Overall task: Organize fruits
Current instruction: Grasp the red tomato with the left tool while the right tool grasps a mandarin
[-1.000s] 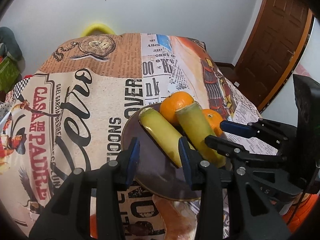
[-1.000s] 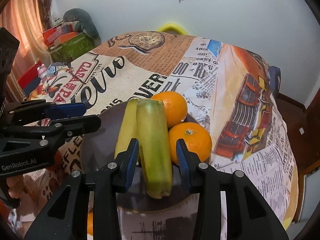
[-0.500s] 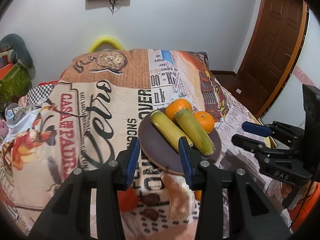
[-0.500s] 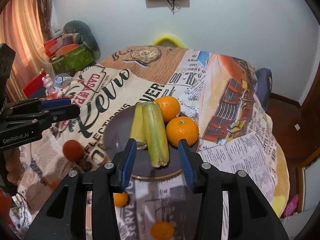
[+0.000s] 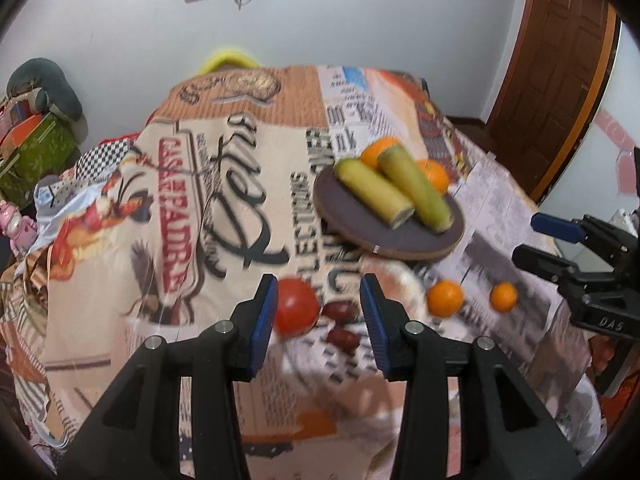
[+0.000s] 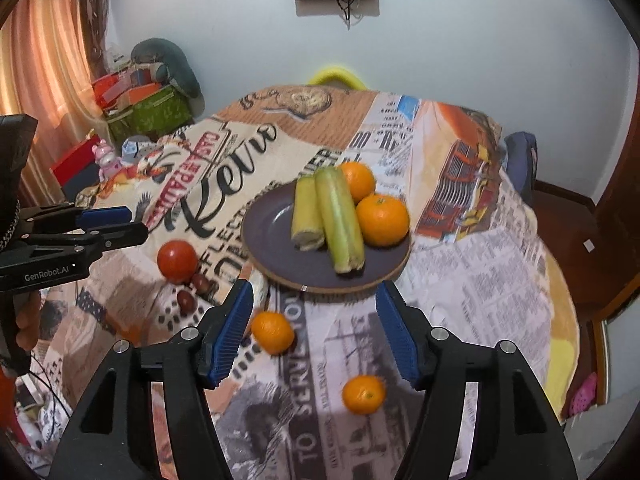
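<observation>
A dark plate (image 6: pixel 276 240) (image 5: pixel 352 216) holds two green-yellow stalks (image 6: pixel 340 220) and two oranges (image 6: pixel 382 220). Loose on the cloth nearer me lie a red tomato (image 5: pixel 298 306) (image 6: pixel 177 255), two dark dates (image 5: pixel 340 310) and two small oranges (image 6: pixel 272 332) (image 6: pixel 363 394). My left gripper (image 5: pixel 318 296) (image 6: pixel 136 224) hovers over the tomato and dates, its jaws opening with nothing gripped. My right gripper (image 6: pixel 314 292) (image 5: pixel 526 238) hangs short of the plate's near rim, its jaws opening wide and empty, with one small orange on the cloth below.
The round table wears a printed newspaper-style cloth (image 6: pixel 480 280). A yellow chair back (image 6: pixel 336 74) shows behind its far edge. Boxes and clutter (image 6: pixel 144 100) stand at the left, a wooden door (image 5: pixel 560 80) at the right. A hand (image 6: pixel 24 320) holds the left gripper.
Both grippers have drawn back from the plate. The right jaws, earlier around the green stalk, have left it and spread. The tomato, dates and small oranges have come into view.
</observation>
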The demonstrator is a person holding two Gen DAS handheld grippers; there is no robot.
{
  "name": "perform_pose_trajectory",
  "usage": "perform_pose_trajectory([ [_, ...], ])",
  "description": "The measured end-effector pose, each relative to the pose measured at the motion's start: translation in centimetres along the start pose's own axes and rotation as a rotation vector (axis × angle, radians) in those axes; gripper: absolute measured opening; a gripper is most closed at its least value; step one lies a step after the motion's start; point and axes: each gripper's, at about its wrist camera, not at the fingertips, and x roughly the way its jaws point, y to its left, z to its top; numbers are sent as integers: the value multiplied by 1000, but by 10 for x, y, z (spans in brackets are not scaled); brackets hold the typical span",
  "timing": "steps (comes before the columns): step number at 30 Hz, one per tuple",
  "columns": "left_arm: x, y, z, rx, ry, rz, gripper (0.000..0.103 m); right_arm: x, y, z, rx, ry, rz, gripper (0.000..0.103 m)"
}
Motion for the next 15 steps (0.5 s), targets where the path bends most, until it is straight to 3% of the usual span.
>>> perform_pose_trajectory([
  [3,8,7,-13,-17,30,-1,43,9,2,-9,20,25,11,60],
  [6,17,14,-21,-49,42,-7,51,20,3,-17,40,56,30,60],
  [15,49,27,-26,-99,81,-34,51,50,7,-30,77,120,69,60],
])
